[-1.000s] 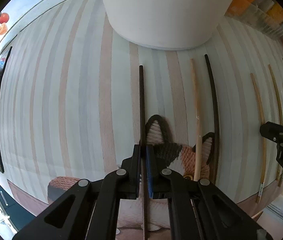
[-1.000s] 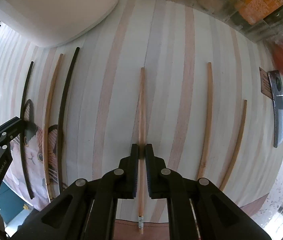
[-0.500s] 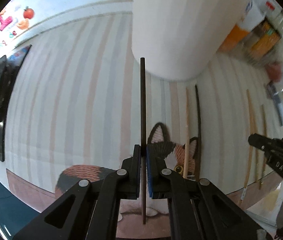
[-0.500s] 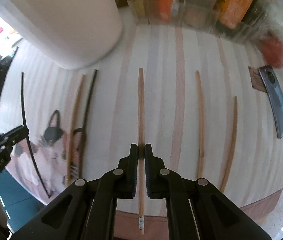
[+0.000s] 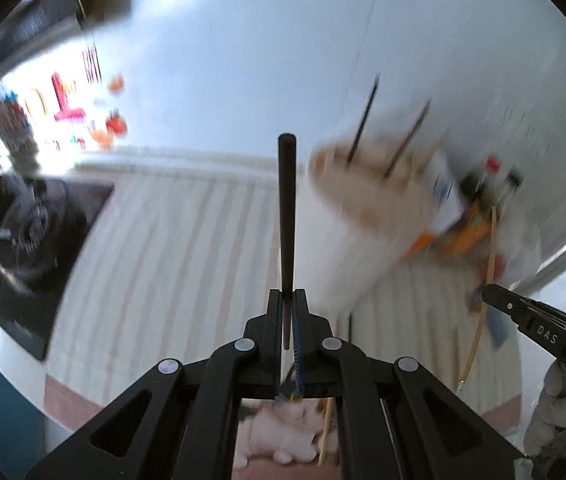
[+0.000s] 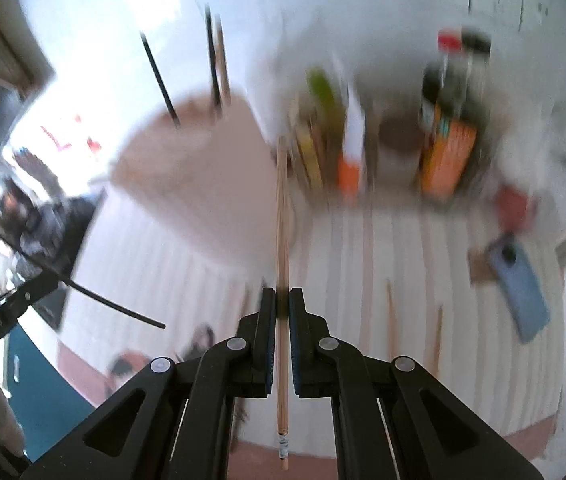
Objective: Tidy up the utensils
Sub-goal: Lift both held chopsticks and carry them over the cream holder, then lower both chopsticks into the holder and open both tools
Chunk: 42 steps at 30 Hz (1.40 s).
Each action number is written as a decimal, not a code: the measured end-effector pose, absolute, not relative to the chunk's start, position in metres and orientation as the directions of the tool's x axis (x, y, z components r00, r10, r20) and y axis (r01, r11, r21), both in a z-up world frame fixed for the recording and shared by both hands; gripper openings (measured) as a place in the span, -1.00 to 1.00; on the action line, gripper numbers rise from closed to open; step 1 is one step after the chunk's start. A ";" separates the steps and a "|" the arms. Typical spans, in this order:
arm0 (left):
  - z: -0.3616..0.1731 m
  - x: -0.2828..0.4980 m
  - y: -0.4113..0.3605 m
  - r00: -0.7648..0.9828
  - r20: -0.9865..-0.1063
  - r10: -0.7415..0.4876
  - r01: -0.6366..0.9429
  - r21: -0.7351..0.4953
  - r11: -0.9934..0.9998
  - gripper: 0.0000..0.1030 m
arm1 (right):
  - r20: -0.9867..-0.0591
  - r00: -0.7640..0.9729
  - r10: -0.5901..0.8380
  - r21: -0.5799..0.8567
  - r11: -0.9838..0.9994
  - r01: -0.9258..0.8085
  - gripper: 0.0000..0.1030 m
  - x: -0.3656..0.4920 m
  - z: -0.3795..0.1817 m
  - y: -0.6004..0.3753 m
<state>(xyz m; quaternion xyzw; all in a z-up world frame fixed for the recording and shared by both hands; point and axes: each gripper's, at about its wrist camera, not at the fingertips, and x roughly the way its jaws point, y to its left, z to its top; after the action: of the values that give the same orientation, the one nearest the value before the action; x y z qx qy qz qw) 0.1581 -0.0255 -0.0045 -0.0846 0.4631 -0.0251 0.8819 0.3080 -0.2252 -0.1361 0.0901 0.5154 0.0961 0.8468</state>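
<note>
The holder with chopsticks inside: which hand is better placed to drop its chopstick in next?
Probably left. The left gripper holds its dark chopstick with the tip beside the holder rim. The right gripper's wooden chopstick points right of it.

- Dark chopstick (image 5: 286, 216): matt, smooth, near-black.
- Light chopstick (image 6: 281, 240): pale bare wood, fine grain.
- Fingers (image 5: 274, 312): matt black plastic.
- Surface (image 5: 171, 248): striped cloth cover.
- Phone (image 6: 521, 292): smooth, glossy blue.
</note>
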 end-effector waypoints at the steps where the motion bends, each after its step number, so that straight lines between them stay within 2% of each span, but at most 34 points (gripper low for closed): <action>1: 0.009 0.161 -0.024 0.592 -0.796 -0.127 -0.031 -0.180 0.983 -0.96 | -0.835 0.483 0.264 0.261 0.962 -0.075 -0.87 0.315 -0.120 -0.227; 9: 0.089 0.187 -0.018 0.708 -0.687 -0.166 -0.002 -0.238 0.971 -0.96 | -0.701 0.649 0.296 0.318 0.944 -0.088 -0.87 0.374 -0.031 -0.215; 13: 0.120 0.199 -0.023 0.744 -0.641 -0.186 0.031 -0.244 0.969 -0.96 | -0.663 0.688 0.296 0.321 0.942 -0.097 -0.87 0.395 -0.009 -0.205; 17: 0.127 0.217 -0.038 0.753 -0.628 -0.197 0.065 -0.227 0.972 -0.96 | -0.624 0.727 0.286 0.329 0.940 -0.088 -0.87 0.419 0.006 -0.197; 21: 0.118 0.245 -0.056 0.727 -0.650 -0.222 0.094 -0.226 0.970 -0.96 | -0.593 0.757 0.273 0.339 0.938 -0.072 -0.87 0.438 0.005 -0.192; 29: 0.068 0.293 -0.079 0.612 -0.757 -0.230 0.110 -0.206 0.972 -0.96 | -0.557 0.798 0.228 0.368 0.930 -0.008 -0.87 0.468 -0.025 -0.199; 36: 0.041 0.302 -0.081 0.541 -0.804 -0.246 0.094 -0.233 0.968 -0.96 | -0.524 0.818 0.238 0.398 0.917 -0.012 -0.87 0.472 -0.050 -0.205; 42: 0.032 0.302 -0.078 0.494 -0.820 -0.290 0.080 -0.289 0.954 -0.93 | -0.536 0.798 0.275 0.388 0.920 -0.056 -0.87 0.464 -0.062 -0.201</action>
<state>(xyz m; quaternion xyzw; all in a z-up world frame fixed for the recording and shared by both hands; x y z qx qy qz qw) 0.3018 -0.0780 0.0319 -0.1067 0.4912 -0.1079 0.8577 0.4643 -0.2006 -0.0625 0.1791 0.3050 0.0888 0.9311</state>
